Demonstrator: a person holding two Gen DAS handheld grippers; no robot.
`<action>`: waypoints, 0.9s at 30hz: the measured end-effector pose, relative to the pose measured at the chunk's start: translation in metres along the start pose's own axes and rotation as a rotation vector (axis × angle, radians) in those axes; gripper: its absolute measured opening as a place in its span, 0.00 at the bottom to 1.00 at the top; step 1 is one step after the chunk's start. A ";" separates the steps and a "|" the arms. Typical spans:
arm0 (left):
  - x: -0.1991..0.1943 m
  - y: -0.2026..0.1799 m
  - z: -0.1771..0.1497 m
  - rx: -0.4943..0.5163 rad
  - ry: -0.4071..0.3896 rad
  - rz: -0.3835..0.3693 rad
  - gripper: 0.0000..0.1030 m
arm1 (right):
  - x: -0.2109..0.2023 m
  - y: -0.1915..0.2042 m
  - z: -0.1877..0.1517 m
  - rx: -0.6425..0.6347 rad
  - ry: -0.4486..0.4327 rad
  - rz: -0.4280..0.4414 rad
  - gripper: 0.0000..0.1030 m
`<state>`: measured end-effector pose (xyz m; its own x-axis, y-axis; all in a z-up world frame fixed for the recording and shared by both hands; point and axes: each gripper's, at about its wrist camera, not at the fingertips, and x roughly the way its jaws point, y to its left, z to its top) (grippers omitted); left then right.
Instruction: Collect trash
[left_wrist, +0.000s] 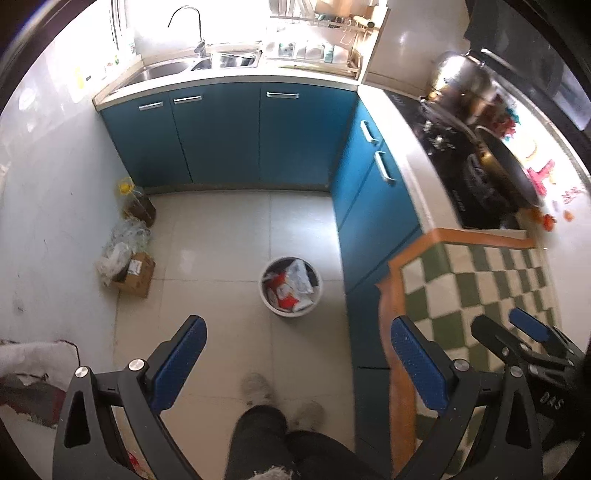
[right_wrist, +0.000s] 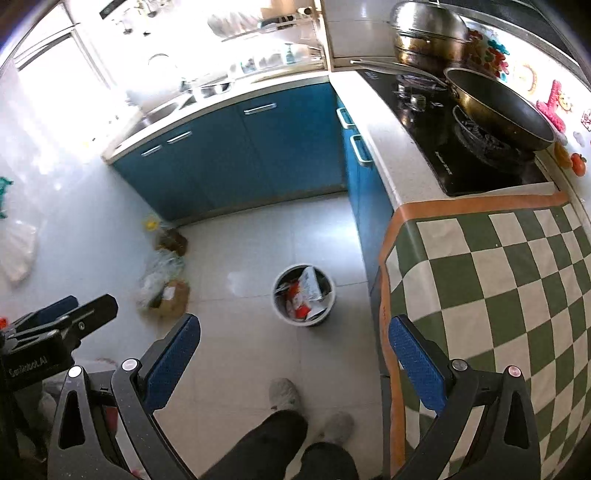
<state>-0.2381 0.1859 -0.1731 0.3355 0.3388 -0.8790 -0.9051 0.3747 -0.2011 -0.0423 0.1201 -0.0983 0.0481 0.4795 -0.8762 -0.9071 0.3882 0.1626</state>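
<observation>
A white round trash bin (left_wrist: 291, 291) stands on the tiled floor, filled with red and white wrappers; it also shows in the right wrist view (right_wrist: 303, 294). My left gripper (left_wrist: 297, 343) is open and empty, held high above the floor, short of the bin. My right gripper (right_wrist: 293, 341) is open and empty, at a similar height, with its right finger over the edge of the green-and-white checkered cloth (right_wrist: 498, 280). The right gripper also shows at the right edge of the left wrist view (left_wrist: 517, 332). No loose trash shows on the checkered cloth.
Blue cabinets (left_wrist: 258, 136) line the back and right. A cardboard box (left_wrist: 135, 275) with plastic bags and an oil bottle (left_wrist: 138, 201) sit by the left wall. A pan (right_wrist: 498, 107) and steel pot (right_wrist: 428, 33) sit on the stove. The person's legs and slippers (left_wrist: 258, 387) are below.
</observation>
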 end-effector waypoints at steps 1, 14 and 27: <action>-0.006 0.000 -0.003 -0.003 0.002 -0.012 0.99 | -0.006 0.001 -0.002 -0.003 -0.001 0.012 1.00; -0.053 0.022 -0.019 -0.030 -0.036 -0.089 0.99 | -0.056 0.035 -0.014 -0.049 0.002 0.074 1.00; -0.067 0.023 -0.023 -0.032 -0.073 -0.090 0.99 | -0.061 0.048 -0.015 -0.060 0.000 0.087 1.00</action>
<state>-0.2878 0.1521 -0.1286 0.4326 0.3680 -0.8231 -0.8782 0.3787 -0.2922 -0.0952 0.0971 -0.0436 -0.0313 0.5095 -0.8599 -0.9312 0.2977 0.2103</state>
